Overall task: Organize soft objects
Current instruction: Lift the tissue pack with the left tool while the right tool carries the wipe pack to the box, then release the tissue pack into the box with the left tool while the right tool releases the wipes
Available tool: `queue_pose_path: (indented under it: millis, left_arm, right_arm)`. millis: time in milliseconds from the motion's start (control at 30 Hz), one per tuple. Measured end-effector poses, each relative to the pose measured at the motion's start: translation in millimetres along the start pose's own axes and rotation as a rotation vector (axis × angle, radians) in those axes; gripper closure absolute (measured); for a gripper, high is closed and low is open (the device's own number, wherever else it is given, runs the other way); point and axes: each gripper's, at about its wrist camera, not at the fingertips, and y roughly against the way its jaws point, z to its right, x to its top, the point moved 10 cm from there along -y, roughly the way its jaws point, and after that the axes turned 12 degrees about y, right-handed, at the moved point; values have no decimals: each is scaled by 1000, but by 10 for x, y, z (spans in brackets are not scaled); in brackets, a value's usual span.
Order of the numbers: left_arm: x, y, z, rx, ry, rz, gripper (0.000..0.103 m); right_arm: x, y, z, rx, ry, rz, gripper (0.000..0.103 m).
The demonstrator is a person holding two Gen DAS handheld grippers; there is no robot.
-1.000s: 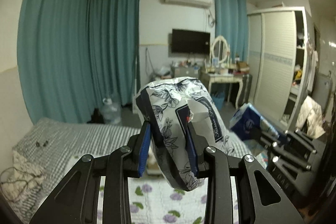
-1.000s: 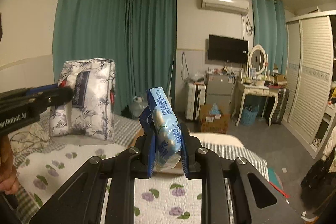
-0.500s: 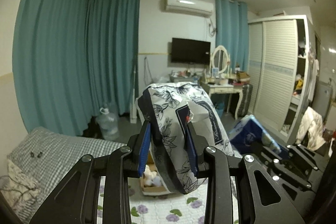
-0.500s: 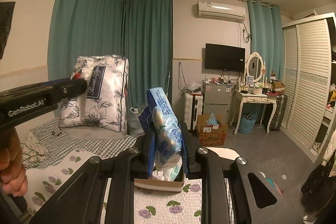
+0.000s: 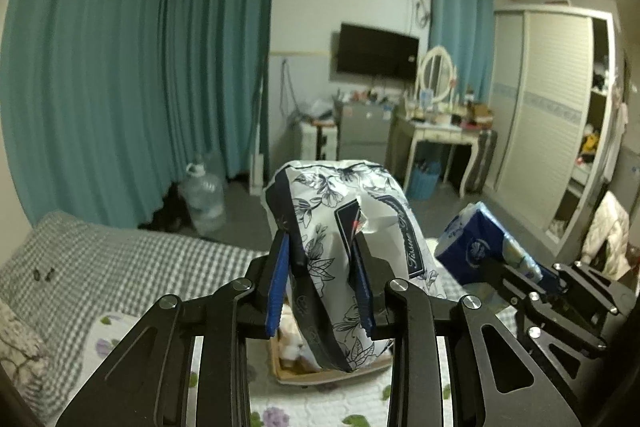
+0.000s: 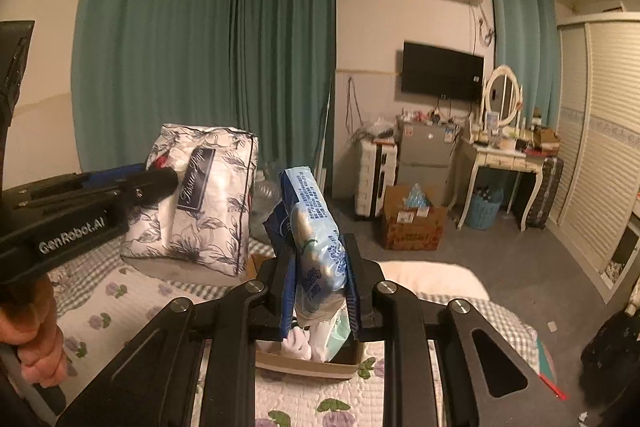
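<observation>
My left gripper (image 5: 320, 291) is shut on a white tissue pack with dark blue flowers (image 5: 344, 227); the same flowered pack (image 6: 200, 203) hangs at the left in the right wrist view. A blue tissue pack (image 6: 316, 239) stands clamped upright in my right gripper (image 6: 318, 291), and the blue pack (image 5: 476, 247) shows at the right of the left wrist view. Both packs hang over an open cardboard box (image 6: 312, 363) on the bed, which holds white soft things. In the left wrist view the box (image 5: 296, 371) lies under the flowered pack with a plush toy (image 5: 292, 343) inside.
The bed has a flowered quilt (image 6: 112, 311) and a grey checked blanket (image 5: 120, 263). A hand (image 6: 28, 343) holds the left gripper's handle. A water jug (image 5: 204, 199), a cardboard carton (image 6: 412, 223), a dressing table (image 6: 500, 155) and a wardrobe (image 5: 560, 123) stand beyond.
Both grippers have moved forward over the bed and a little down with their packs. The cardboard box has come into view under them and now lies just below both packs.
</observation>
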Motion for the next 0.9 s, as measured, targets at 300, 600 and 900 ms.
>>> queue_pose_path:
  millis: [300, 600, 900]
  left_arm:
    - [-512, -1131, -310, 58, 6, -147, 74]
    - [-1134, -1885, -459, 107, -21, -298, 74]
    - [-1405, -2069, -472, 116, -43, -389, 74]
  right_arm:
    - [-602, -1389, -20, 38, -10, -161, 82]
    - [-1325, -2373, -98, 78, -8, -318, 79]
    - [-1692, -2710, -112, 84, 14, -394, 69]
